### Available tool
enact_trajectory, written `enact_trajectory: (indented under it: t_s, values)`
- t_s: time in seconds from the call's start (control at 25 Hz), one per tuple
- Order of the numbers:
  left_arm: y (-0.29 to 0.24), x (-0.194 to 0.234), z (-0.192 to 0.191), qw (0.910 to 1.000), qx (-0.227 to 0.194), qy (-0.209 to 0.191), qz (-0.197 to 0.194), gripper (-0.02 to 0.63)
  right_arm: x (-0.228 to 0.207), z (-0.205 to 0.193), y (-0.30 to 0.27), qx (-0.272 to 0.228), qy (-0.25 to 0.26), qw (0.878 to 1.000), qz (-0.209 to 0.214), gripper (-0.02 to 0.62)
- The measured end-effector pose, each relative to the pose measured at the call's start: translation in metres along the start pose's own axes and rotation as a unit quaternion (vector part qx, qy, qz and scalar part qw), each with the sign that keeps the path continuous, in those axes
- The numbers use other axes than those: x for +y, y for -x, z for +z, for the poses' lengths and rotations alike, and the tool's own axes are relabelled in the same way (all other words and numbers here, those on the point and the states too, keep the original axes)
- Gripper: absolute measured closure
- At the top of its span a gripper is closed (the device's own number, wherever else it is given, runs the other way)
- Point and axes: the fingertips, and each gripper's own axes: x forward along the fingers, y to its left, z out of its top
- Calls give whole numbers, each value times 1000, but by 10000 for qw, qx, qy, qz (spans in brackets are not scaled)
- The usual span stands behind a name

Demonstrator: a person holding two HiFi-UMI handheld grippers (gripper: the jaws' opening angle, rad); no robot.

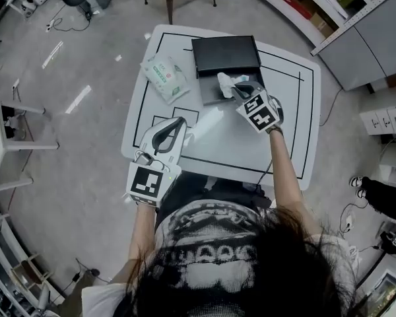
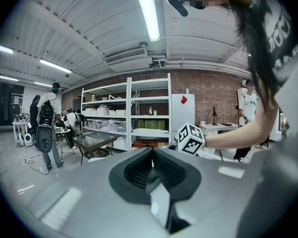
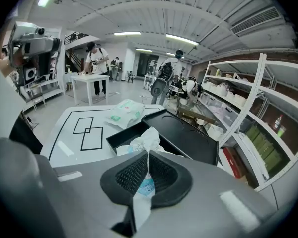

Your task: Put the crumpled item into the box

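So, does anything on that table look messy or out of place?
Only the crumpled wrapper, pinched in the right gripper by the open box. The wipes pack lies slanted against the black lines on the table. Nothing looks spilled or broken.

Wipes pack [image 1: 165, 76] on white table [image 1: 224, 140] (black-lined); shelves [image 1: 297, 5] beyond.

Grippers: two, left gripper [image 1: 178, 125] and right gripper [image 1: 239, 89]
Marker cubes [image 1: 148, 182]: two, one per gripper
Box [image 1: 226, 55]: one
Crumpled item [image 1: 228, 81]: one
Wipes pack [image 1: 165, 76]: one
Tabletop [image 1: 224, 144]: one
Drawn squares [image 3: 92, 130]: two, overlapping
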Motion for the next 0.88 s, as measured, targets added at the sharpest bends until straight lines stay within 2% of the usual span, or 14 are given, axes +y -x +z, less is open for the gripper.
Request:
enact_trajectory:
  t_s: [0.28, 0.88]
  values:
    - [2, 21, -5, 10000, 38, 16, -71, 606, 1, -9, -36, 498, 145, 9986, 65, 581]
    - [12, 49, -20, 9998, 115, 88, -102, 606, -1, -27, -75, 1168, 14, 9931, 45, 578]
